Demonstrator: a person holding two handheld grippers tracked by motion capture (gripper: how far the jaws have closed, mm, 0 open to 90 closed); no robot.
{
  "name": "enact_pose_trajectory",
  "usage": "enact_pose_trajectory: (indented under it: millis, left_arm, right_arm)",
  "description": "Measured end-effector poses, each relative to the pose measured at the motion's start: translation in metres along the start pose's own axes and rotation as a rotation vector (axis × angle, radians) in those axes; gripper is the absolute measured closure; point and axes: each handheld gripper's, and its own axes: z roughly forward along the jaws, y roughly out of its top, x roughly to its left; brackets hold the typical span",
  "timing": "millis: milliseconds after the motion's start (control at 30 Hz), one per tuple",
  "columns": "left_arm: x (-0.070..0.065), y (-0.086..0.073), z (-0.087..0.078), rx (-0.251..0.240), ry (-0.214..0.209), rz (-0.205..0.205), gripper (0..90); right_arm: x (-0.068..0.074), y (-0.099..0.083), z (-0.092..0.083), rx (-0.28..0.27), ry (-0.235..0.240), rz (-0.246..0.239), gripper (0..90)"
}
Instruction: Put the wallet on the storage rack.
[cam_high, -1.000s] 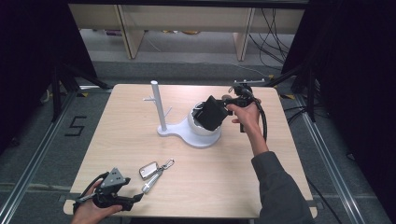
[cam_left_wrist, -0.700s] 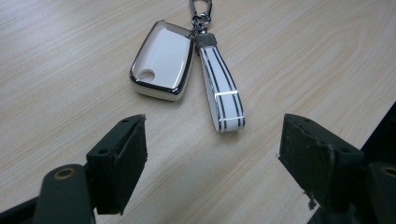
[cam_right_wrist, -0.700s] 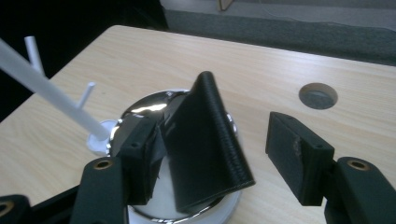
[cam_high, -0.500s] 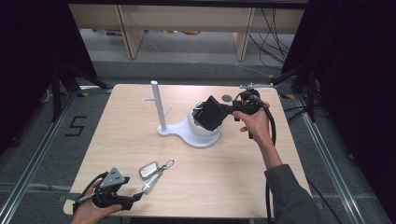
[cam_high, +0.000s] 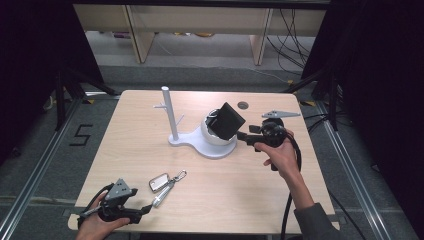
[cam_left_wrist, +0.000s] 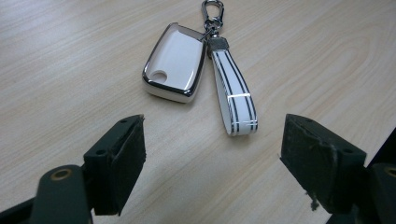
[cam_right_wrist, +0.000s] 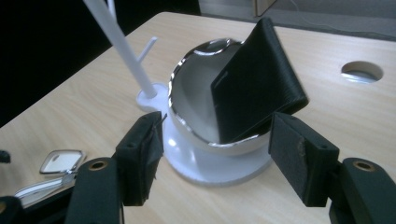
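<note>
From above, we see the right gripper (cam_high: 244, 135) just beside the white bowl stand (cam_high: 216, 142) in the middle of the desk (cam_high: 150, 145), where a black wallet (cam_high: 229, 120) leans tilted in the bowl; our fingers have just been opening and nothing sits between them. Our left gripper (cam_high: 150, 207) rests at the near left edge, pointing at the key fob (cam_high: 159, 182). Through the left gripper view, the fingers (cam_left_wrist: 119, 158) are spread wide, the white key fob (cam_left_wrist: 176, 62) and its striped strap (cam_left_wrist: 233, 95) lying flat ahead of them, untouched. Through the right gripper view, the fingers (cam_right_wrist: 299, 154) stand apart, near the stand (cam_right_wrist: 219, 163), the wallet (cam_right_wrist: 257, 84) propped against the bowl's rim.
</note>
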Motion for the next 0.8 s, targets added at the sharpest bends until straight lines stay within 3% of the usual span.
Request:
enact_pose_trajectory:
  millis: [33, 67, 133, 167, 233, 333, 367, 400, 500, 533, 600, 633, 733, 800]
  left_arm:
    - [0.001, 0.000, 0.000, 0.000, 0.003, 0.004, 21.7]
    - [0.000, 0.000, 0.000, -0.021, -0.003, -0.022, 21.7]
    - [0.001, 0.000, -0.001, -0.021, -0.004, -0.020, 21.6]
    - [0.002, -0.001, -0.002, -0.022, 0.000, -0.020, 21.5]
    - [0.002, 0.000, -0.002, -0.023, 0.000, -0.020, 21.5]
    - [0.002, 0.000, -0.001, -0.024, 0.001, -0.026, 21.4]
    - [0.002, 0.000, -0.001, -0.027, 0.004, -0.031, 21.4]
    - [0.003, 0.001, -0.001, -0.024, 0.005, -0.028, 21.4]
    - [0.002, 0.000, 0.002, -0.045, 0.007, -0.052, 21.3]
    - [0.001, 0.000, 0.002, -0.049, 0.009, -0.063, 21.3]
    - [0.004, 0.001, 0.000, -0.027, 0.007, -0.034, 21.2]
    - [0.002, 0.001, 0.002, -0.057, 0.008, -0.057, 21.2]
    - [0.002, 0.000, 0.002, -0.041, 0.014, -0.060, 21.1]
    - [0.002, 0.000, 0.002, -0.042, 0.012, -0.058, 21.0]
  right_arm:
    - [0.001, -0.004, 0.000, -0.002, 0.011, 0.005, 35.8]
    - [0.001, -0.004, 0.000, -0.002, 0.011, 0.005, 35.8]
    - [0.005, -0.011, -0.002, -0.003, 0.022, 0.021, 35.6]
    - [0.004, -0.017, -0.002, -0.008, 0.026, -0.004, 34.8]
    - [0.007, -0.021, -0.004, 0.004, 0.037, 0.024, 33.7]
    - [0.007, -0.029, -0.006, -0.006, 0.045, 0.002, 32.5]
    - [0.010, -0.032, -0.006, 0.004, 0.058, 0.029, 32.1]
    - [0.009, -0.035, -0.005, 0.000, 0.055, 0.012, 31.6]
    - [0.012, -0.042, -0.003, 0.021, 0.049, 0.041, 30.9]
    - [0.011, -0.045, -0.001, 0.036, 0.052, 0.015, 30.7]
    - [0.014, -0.053, 0.005, 0.067, 0.048, 0.001, 30.5]
    - [0.016, -0.056, 0.008, 0.083, 0.047, -0.008, 30.3]
    - [0.022, -0.065, 0.014, 0.112, 0.035, -0.029, 30.3]
    - [0.028, -0.073, 0.016, 0.136, 0.052, -0.023, 30.1]
